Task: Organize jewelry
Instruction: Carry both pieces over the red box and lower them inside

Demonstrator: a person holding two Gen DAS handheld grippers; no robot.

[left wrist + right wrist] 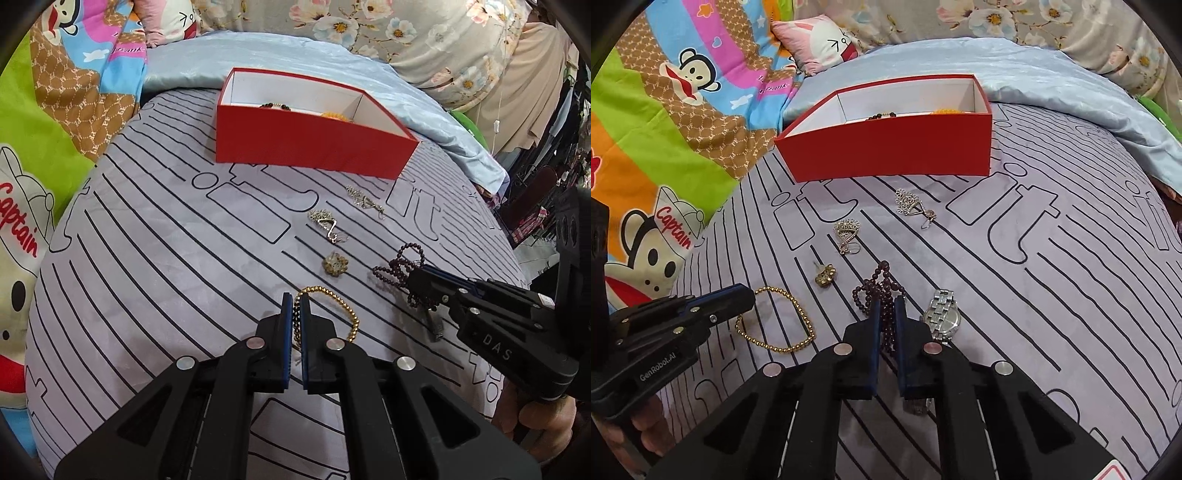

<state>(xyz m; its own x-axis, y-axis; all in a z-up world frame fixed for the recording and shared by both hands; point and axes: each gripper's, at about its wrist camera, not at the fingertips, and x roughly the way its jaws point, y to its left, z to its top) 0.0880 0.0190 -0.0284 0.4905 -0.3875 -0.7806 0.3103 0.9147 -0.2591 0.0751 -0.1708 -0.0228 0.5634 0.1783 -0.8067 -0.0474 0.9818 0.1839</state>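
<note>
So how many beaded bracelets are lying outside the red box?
2. The gold bead bracelet sits in the left claw; the dark purple bead bracelet in the right claw. The red cardboard box may hide others.

Each black gripper (295,306) (887,310) has blue pads, silver rivets, white lettering.

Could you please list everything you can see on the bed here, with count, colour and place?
box: one, red outside, white inside, far end of grey sheet; beads partly visible inside
filigree earrings: two, silver-gold, below box
flower stud: one, gold, nearer
gold bracelet: one, left
dark bead string: one, maroon, centre
watch: one, silver, right of beads
cartoon blanket: one, multicoloured, left
left gripper: black, shut on gold bracelet
right gripper: black, shut on dark bead string
</note>
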